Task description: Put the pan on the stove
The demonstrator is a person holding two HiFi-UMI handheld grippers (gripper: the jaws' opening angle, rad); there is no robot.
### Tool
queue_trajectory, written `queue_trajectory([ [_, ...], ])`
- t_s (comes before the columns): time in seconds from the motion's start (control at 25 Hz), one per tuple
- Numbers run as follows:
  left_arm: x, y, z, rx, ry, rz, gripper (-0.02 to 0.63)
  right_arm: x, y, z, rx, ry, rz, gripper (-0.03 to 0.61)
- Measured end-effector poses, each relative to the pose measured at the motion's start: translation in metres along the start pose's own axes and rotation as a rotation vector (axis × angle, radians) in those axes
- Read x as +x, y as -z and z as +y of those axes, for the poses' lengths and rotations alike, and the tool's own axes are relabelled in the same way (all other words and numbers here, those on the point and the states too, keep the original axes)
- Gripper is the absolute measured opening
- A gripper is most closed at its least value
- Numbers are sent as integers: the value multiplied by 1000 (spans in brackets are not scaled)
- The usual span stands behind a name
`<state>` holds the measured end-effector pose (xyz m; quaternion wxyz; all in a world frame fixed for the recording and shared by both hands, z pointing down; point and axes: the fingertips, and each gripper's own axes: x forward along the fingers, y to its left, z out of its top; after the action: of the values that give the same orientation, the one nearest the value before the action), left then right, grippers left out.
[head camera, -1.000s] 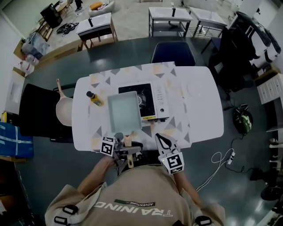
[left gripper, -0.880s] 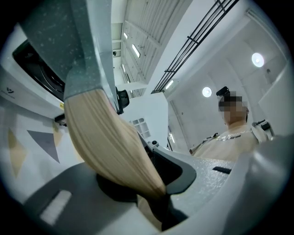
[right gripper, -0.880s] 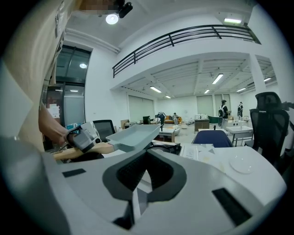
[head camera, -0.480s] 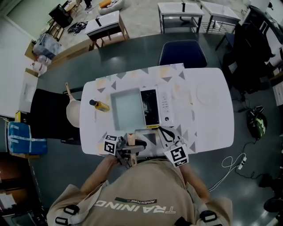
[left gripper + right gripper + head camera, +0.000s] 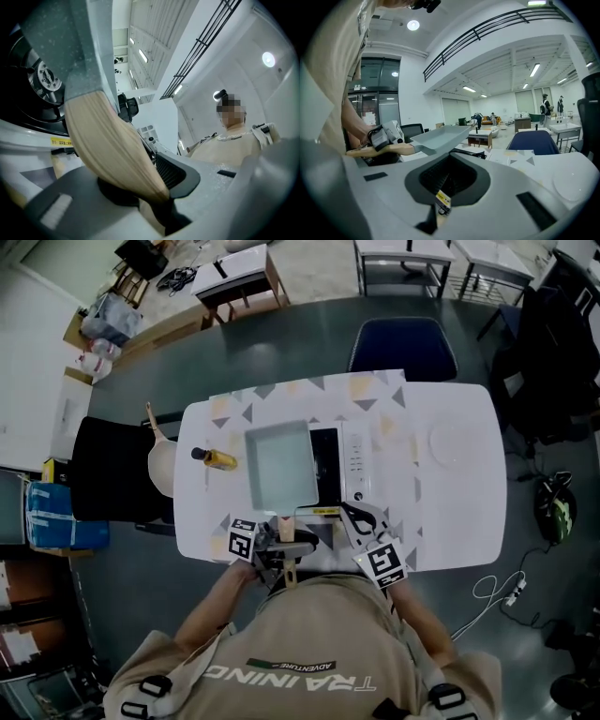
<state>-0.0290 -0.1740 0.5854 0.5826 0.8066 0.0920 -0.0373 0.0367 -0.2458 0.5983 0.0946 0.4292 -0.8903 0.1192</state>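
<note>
A grey rectangular pan [image 5: 279, 463] with a wooden handle [image 5: 286, 538] hangs tilted over the left part of the portable stove [image 5: 342, 460]. My left gripper [image 5: 281, 545] is shut on that handle at the table's near edge. In the left gripper view the handle [image 5: 108, 145] fills the space between the jaws of the left gripper [image 5: 140, 187], and the stove's burner [image 5: 44, 82] shows beyond it. My right gripper [image 5: 354, 518] sits by the stove's front edge, shut and holding nothing. The right gripper view looks past the right gripper [image 5: 440, 201] to the pan [image 5: 440, 136], raised on its left.
A yellow bottle [image 5: 216, 458] lies left of the pan on the white table [image 5: 450, 512]. A white plate [image 5: 455, 444] rests at the table's right. A cream frying pan [image 5: 161, 465] lies on a black chair to the left. A blue chair [image 5: 403, 345] stands behind the table.
The pan stays in my left gripper over the stove's left side. My right gripper has moved forward to the stove's front edge. The head view has shifted.
</note>
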Motion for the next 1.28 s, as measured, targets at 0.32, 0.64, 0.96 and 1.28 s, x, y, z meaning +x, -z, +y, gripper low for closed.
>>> queue_trajectory([
  [0.32,-9,5,20,-59,45,74,109,1,-4,-4,-8,62,16,3],
  [0.64,-12,5,27,-61,92,123,109,-5,2,-4,12,156,22,3],
  [0.96,-10,-4,42,-78,96,102,110,-14,7,-12,38,223,46,3],
  [1.28,-7,-1,51,-93,91,107,114,-19,5,-17,39,270,44,3],
])
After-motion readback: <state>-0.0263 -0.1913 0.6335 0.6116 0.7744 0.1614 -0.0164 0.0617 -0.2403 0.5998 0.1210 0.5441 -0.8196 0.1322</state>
